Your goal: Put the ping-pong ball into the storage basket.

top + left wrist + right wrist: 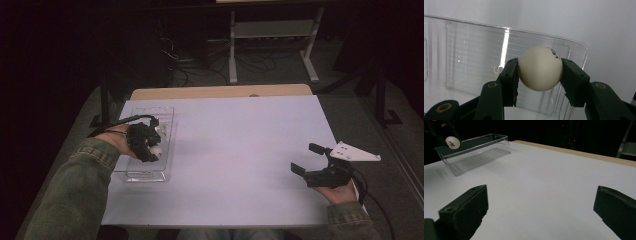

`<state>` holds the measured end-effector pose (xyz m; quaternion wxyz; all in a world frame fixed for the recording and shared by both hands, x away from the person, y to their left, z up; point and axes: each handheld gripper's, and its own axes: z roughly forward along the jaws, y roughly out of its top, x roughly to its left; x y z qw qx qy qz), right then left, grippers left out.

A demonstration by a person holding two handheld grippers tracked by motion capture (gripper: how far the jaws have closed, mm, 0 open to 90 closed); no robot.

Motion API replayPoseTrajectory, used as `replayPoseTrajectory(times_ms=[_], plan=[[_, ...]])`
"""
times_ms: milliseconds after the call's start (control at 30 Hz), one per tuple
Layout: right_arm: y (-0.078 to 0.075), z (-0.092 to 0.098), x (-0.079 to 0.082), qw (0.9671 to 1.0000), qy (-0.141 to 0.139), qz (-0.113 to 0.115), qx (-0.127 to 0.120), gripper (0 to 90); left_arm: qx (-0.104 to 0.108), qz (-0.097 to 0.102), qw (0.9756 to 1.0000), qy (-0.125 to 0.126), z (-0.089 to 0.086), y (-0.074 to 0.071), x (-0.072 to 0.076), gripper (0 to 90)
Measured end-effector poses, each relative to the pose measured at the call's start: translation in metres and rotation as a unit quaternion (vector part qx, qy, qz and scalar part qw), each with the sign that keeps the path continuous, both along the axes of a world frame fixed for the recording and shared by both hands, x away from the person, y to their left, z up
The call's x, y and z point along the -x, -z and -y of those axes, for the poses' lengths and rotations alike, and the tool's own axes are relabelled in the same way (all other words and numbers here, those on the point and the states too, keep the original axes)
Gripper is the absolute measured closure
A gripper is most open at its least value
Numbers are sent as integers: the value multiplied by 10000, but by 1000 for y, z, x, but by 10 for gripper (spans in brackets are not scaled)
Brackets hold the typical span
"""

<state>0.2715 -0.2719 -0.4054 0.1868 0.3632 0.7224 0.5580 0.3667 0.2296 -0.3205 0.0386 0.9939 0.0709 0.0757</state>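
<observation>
White ball [540,68] is clamped in left tongs [539,75] over clear tray [474,62]; its dark print is unreadable. Right tongs [541,212] are held wide, empty, above table [240,150].

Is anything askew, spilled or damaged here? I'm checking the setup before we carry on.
Nothing stands out. The clear tray sits flat on the table, and the left gripper holds the white ball squarely above it. The right gripper is open over bare tabletop.
</observation>
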Motion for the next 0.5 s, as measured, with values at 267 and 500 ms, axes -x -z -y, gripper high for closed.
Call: replayPoseTrajectory(times_ms=[267, 500], plan=[[1, 0, 0, 10000, 14, -21, 21, 0, 23, -82, 10000, -8, -1, 8, -1, 503], [1, 2, 0, 10000, 45, -29, 5, 0, 46, -147, 9999, -35, -1, 17, -1, 503]])
